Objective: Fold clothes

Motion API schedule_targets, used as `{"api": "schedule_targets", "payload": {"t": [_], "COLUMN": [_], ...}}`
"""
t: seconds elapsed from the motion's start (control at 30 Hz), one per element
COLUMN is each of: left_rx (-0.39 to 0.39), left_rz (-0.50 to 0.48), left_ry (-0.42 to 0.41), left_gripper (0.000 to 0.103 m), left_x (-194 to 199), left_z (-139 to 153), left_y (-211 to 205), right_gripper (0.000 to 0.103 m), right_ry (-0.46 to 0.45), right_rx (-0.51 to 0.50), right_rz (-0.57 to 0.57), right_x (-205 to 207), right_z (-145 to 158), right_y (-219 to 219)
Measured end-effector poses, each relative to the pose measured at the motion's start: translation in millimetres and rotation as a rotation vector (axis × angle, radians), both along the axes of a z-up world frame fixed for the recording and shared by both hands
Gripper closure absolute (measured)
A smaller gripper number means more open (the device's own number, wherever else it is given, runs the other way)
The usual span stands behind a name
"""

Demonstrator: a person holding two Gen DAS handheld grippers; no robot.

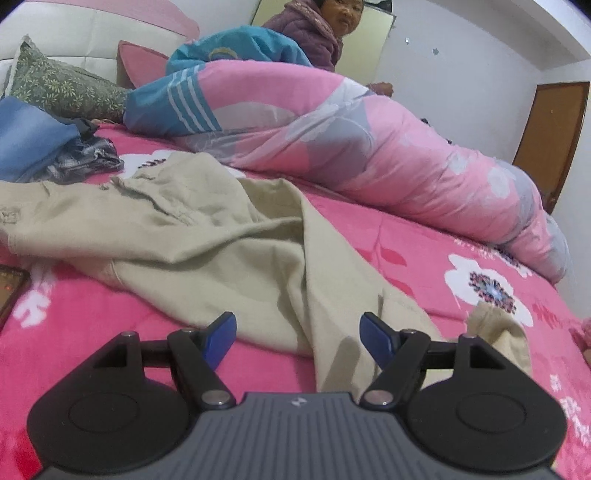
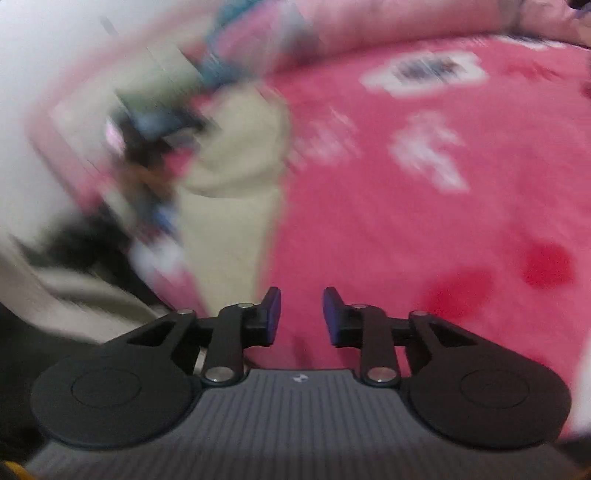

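Observation:
Beige trousers (image 1: 207, 229) lie crumpled on the pink flowered bedspread (image 1: 424, 266), one leg running down toward the camera. My left gripper (image 1: 298, 334) hovers open just above that leg, blue pads wide apart and nothing pinched between them. In the right wrist view everything is smeared by motion. My right gripper (image 2: 301, 314) is open with a narrow gap, only pink bedspread (image 2: 406, 221) showing between the pads. The beige trousers (image 2: 236, 173) appear as a blur to its left.
A rolled pink and blue quilt (image 1: 351, 140) lies across the far side of the bed, with a person (image 1: 314, 33) behind it. Blue and checked clothes (image 1: 55, 147) and a green pillow (image 1: 62, 85) sit far left. A phone (image 1: 9, 288) lies at the left edge.

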State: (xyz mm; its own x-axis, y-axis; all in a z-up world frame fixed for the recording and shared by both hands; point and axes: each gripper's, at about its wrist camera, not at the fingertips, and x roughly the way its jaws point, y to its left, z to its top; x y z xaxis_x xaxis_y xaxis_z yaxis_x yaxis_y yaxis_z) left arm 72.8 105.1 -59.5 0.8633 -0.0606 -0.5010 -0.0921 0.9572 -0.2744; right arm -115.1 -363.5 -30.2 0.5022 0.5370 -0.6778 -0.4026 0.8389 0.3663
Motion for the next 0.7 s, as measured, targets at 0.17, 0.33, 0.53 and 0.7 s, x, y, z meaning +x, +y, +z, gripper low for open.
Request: {"api": "schedule_targets", "payload": {"t": [0.17,0.33,0.53,0.7], "left_rx": [-0.009,-0.061,-0.084,-0.207], "left_rz": [0.013,0.040,-0.016,-0.028], "left_ry": [0.000,0.000,-0.001,0.004], "left_gripper": [0.028,0.028,0.027,0.026], "left_x": [-2.0,-4.2,0.4,3.3], "left_z": [-1.5,-3.4,-13.9,-22.1], "left_y": [0.7,8.8,8.2,23.7], "right_gripper": [0.038,0.017,0.022,0.097], "right_ry": [-0.176,-0.208,-0.052,-0.057], "right_rx": [0.129,0.255,0.186,0.290], "right_rz": [-0.014,0.115,0.099,0.083], "right_x": [40.2,140.9,279.6,296.6], "right_z": [42.6,49.6,-4.9,-18.9], "right_y": [-9.5,53.7,156.3,169.6]}}
